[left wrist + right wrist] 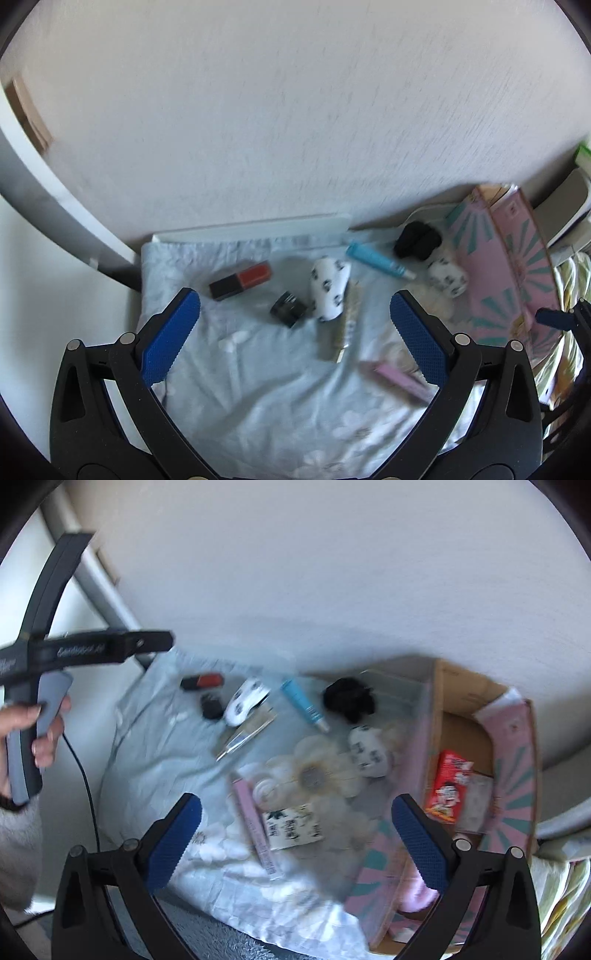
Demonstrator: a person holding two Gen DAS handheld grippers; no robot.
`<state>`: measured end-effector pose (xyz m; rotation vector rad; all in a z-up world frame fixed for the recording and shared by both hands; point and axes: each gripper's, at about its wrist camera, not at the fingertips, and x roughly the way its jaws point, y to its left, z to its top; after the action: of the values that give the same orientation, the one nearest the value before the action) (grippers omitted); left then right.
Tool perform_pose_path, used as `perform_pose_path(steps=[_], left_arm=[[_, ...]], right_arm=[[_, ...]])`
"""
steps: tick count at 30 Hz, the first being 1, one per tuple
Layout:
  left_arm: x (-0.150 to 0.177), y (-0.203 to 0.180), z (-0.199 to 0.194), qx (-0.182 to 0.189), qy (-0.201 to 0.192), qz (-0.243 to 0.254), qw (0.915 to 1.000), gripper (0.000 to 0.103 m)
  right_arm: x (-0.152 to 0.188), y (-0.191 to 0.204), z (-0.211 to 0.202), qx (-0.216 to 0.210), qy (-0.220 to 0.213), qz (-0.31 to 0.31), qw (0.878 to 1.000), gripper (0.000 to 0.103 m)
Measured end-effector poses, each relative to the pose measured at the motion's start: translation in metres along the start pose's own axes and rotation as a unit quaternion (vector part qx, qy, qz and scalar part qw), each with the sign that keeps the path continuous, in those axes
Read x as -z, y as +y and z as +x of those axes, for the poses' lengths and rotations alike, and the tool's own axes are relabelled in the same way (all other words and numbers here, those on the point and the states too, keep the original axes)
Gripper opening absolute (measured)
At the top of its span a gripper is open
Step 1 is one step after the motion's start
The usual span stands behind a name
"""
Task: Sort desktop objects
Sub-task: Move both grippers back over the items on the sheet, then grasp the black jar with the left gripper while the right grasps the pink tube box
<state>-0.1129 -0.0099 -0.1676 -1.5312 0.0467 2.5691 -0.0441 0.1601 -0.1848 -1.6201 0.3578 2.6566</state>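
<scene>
Small items lie on a pale blue floral cloth (258, 398): a red-and-black box (240, 280), a small black jar (289, 308), a white patterned roll (328, 291), a blue tube (378, 263), a black scrunchie (417, 240), a second patterned roll (448, 277), a pink tube (402, 380) and a silver sachet (349, 321). My left gripper (295, 332) is open and empty above the cloth. My right gripper (295, 842) is open and empty, above a pink tube (256, 827) and a printed card (291, 827). An open pink cardboard box (517, 794) holds a red packet (448, 786).
A white wall (295, 110) backs the cloth. A white strip (255, 229) lies along the cloth's far edge. A hand holds the left gripper's handle (37, 709) at the left of the right wrist view. A cable (86, 786) hangs beside it.
</scene>
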Motion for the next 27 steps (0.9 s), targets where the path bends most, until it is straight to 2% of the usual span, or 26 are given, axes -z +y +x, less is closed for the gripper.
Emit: perform_pose_path(steps=[3,8,15,16,19,22,27], left_arm=[[0.016,0.005,0.024,0.003,0.008,0.013,0.9999,0.103],[0.036,0.007,0.064,0.011,0.018,0.032,0.9993,0.101],[0.046,0.011,0.107,0.021,0.02,0.062,0.9976,0.098],[0.046,0.011,0.111,0.024,0.02,0.065,0.9974,0.098],[0.048,0.012,0.128,0.039,0.026,0.071,0.9964,0.093],[0.05,0.011,0.139,0.044,0.029,0.079,0.9955,0.083],[0.051,0.01,0.144,0.066,0.019,0.09,0.9936,0.072]], right_arm=[[0.012,0.022,0.024,0.0,0.02,-0.021,1.0,0.094],[0.046,0.037,0.067,0.016,0.079,-0.025,0.996,0.071],[0.083,0.033,0.096,0.042,0.121,-0.013,0.992,0.068],[0.086,0.032,0.099,0.044,0.122,-0.012,0.991,0.064],[0.092,0.03,0.107,0.045,0.126,-0.016,0.991,0.057],[0.094,0.03,0.113,0.04,0.126,-0.02,0.991,0.05],[0.093,0.039,0.119,0.026,0.124,-0.044,0.991,0.037]])
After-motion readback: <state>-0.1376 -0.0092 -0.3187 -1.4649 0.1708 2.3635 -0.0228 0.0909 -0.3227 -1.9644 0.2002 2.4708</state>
